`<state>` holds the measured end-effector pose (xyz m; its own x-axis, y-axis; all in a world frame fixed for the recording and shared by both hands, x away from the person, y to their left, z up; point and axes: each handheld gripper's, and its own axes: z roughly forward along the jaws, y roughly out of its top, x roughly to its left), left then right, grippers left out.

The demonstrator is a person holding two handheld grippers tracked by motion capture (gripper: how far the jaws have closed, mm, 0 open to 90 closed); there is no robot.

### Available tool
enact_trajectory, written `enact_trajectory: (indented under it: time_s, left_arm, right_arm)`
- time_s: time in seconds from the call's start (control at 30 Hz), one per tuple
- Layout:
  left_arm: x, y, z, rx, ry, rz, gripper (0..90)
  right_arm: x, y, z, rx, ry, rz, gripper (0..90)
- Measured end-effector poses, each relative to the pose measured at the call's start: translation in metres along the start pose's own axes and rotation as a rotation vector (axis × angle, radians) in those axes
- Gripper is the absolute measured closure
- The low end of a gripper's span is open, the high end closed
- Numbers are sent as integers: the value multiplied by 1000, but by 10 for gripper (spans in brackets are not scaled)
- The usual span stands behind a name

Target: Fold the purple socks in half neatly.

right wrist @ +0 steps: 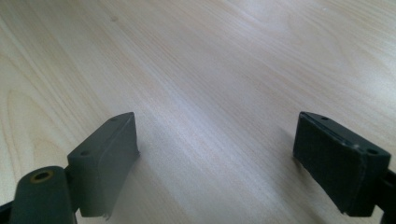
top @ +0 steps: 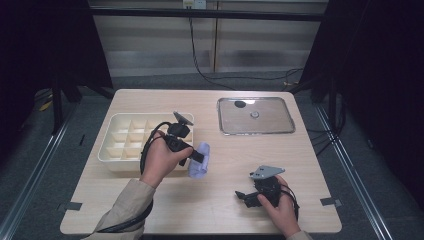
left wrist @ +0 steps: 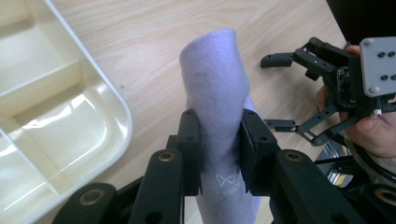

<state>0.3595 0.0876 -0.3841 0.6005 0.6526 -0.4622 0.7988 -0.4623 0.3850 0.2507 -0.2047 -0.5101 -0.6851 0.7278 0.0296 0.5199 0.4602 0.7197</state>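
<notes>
1. Just right of the tray's near right corner, a rolled lilac sock [top: 199,161] is pinched in the left gripper [top: 198,157], and from the high view I can't tell for sure whether its lower end brushes the table.
2. Look at the left gripper view: both black pads press into the sock [left wrist: 215,107] from either side, the roll standing up past the jaws with a small woven logo near its lower part. That's a firm clench on the fabric.
3. Beside it to the left sits the cream compartment tray [top: 106,150], a grid of little cells; the ones I can see look empty, though the hand hides the near right ones.
4. Over on the near right, the right gripper [top: 243,195] rests low by the table edge, jaws spread wide with nothing but bare wood between them. Released, idle, pointing left toward the sock.
5. Far right, a shiny metal tray [top: 230,127] lies flat with one small round item [top: 254,114] on it; I can't make out what that is.
6. Where are we? The pick-up looks done: sock gripped and right at the tray's corner. What's left, by my reading, is carrying it over a cell, lowering it in and letting go. Nothing has been sorted into the visible cells yet.
</notes>
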Motion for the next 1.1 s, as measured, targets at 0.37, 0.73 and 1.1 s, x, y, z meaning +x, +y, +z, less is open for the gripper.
enact_trajectory:
  time_s: [0.37, 0.73, 1.1]
  left_arm:
    - [7, 6, -14, -13, 28, -9, 723]
    - [11, 13, -19, -11, 48, -9, 723]
    - [18, 16, -23, -25, 62, -28, 723]
  right_arm:
    - [0, 0, 0, 0, -1, 0, 132]
    - [0, 0, 0, -2, -1, -3, 132]
    - [0, 0, 0, -2, -1, -3, 132]
